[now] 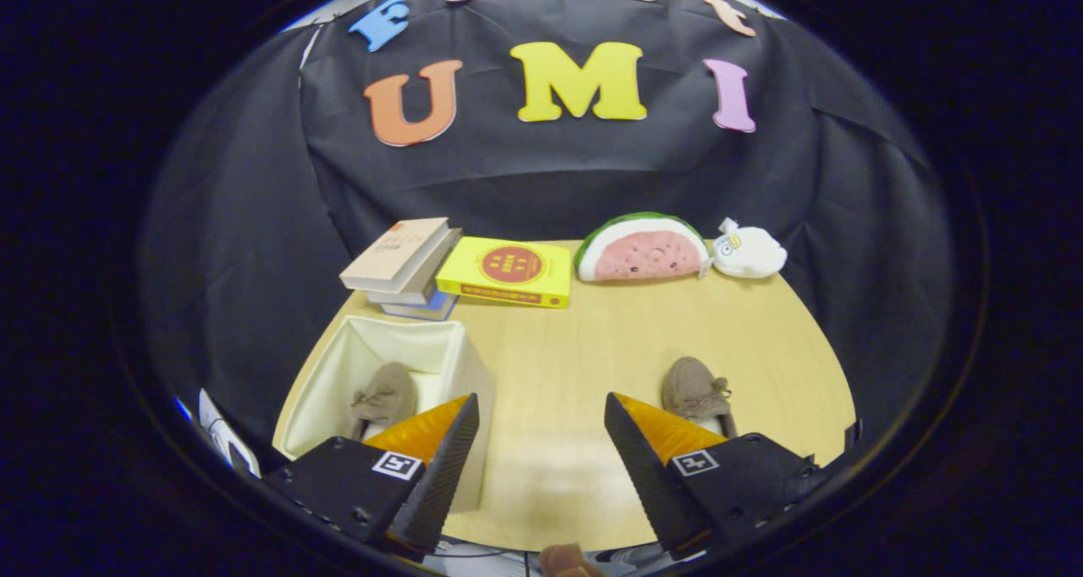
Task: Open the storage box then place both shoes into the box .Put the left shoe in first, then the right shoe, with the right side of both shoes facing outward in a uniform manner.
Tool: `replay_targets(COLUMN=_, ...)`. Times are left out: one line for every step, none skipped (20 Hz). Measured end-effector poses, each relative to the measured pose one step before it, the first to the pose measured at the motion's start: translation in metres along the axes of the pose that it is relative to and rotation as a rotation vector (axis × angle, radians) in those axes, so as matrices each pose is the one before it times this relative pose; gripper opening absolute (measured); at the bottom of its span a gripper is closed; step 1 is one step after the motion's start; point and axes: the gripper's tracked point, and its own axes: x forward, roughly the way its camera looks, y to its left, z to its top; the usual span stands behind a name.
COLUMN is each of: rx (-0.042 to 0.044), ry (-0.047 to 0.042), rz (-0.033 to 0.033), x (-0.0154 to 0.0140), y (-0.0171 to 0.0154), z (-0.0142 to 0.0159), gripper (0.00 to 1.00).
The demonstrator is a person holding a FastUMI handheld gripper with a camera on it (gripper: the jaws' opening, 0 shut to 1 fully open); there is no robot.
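Nearest, the hand-held gripper [541, 442] has its two fingers spread wide over the bare near edge of the pale wooden table [592, 348], gripping nothing (a stance that fits a release just made or a reach about to start, though I cannot say which). Just beyond the left finger, at the table's near left corner, the open cream fabric storage box [461, 348] already holds one small brown suede shoe [385, 395], lying on its floor. Beyond the right finger, near the near right edge, the second brown suede shoe [695, 388] waits on the table, so judging by the order asked, this is the right shoe and the next pick. Along the far edge sit a stack of books [406, 264], a yellow book [508, 271], a watermelon-slice plush [643, 249] and a white plush toy [749, 251], clear of the working area.
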Motion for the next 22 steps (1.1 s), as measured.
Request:
replay_targets(rx=0.01290, ry=0.00728, rz=-0.02650, x=0.00447, y=-0.02203, z=-0.00182, gripper=0.91)
replay_targets(rx=0.01169, ry=0.00658, rz=-0.02367, x=0.00623, y=-0.02138, z=-0.00249, gripper=0.91)
replay_targets(rx=0.01455, ry=0.00379, rz=-0.02392, x=0.00486, y=-0.02067, z=-0.00121, gripper=0.91)
replay_targets(rx=0.00564, ry=0.00763, rz=-0.02684, x=0.00650, y=-0.01999, z=-0.00338, gripper=0.91)
replay_targets(rx=0.00249, ry=0.00383, rz=-0.02527, x=0.00541, y=-0.01994, z=-0.00178, gripper=0.91)
replay_targets(rx=-0.00329, ry=0.00170, rz=-0.02571, x=0.00562, y=-0.01786, z=-0.00172, gripper=0.91)
replay_targets(rx=-0.00045, ry=0.00290, rz=-0.01899, x=0.00725, y=-0.01539, z=-0.00284, gripper=0.91)
replay_targets(rx=-0.00057, ry=0.01643, rz=-0.00917, x=0.00553, y=-0.00965, z=-0.00653, gripper=0.91)
replay_targets(rx=0.00197, ry=0.02114, rz=-0.00598, x=0.00640, y=-0.01014, z=-0.00738, gripper=0.91)
replay_targets(rx=-0.00333, ry=0.02311, rz=-0.00868, x=0.00770, y=-0.00945, z=-0.00742, gripper=0.91)
replay_targets(rx=-0.01098, ry=0.02027, rz=-0.01262, x=0.00954, y=-0.00857, z=-0.00717, gripper=0.91)
replay_targets(rx=-0.01251, ry=0.01770, rz=-0.01295, x=0.00788, y=-0.00853, z=-0.00817, gripper=0.91)
replay_targets(rx=-0.00913, ry=0.01328, rz=-0.01915, x=0.00810, y=-0.00882, z=-0.00650, gripper=0.92)
replay_targets(rx=0.00116, ry=0.01101, rz=-0.02022, x=0.00913, y=-0.00809, z=-0.00500, gripper=0.92)
replay_targets(rx=0.00593, ry=0.01641, rz=-0.01095, x=0.00809, y=-0.00364, z=-0.00600, gripper=0.92)
replay_targets(rx=0.00881, ry=0.01719, rz=-0.00299, x=0.00741, y=-0.00297, z=-0.00470, gripper=0.92)
replay_targets(rx=0.00648, ry=0.01849, rz=-0.00604, x=0.00855, y=-0.00396, z=-0.00421, gripper=0.92)
replay_targets(rx=0.00587, ry=0.01181, rz=-0.00942, x=0.00698, y=-0.00413, z=-0.00282, gripper=0.92)
replay_targets(rx=0.00128, ry=0.01119, rz=-0.01654, x=0.00625, y=-0.00557, z=-0.00194, gripper=0.89)
replay_targets(rx=0.00004, ry=0.00507, rz=-0.00712, x=0.00558, y=-0.00308, z=-0.00109, gripper=0.86)
replay_targets(rx=-0.00278, ry=0.00549, rz=0.01534, x=0.00271, y=0.00273, z=-0.00011, gripper=0.82)
replay_targets(rx=0.00252, ry=-0.00026, rz=0.01371, x=0.00271, y=0.00191, z=-0.00035, gripper=0.77)
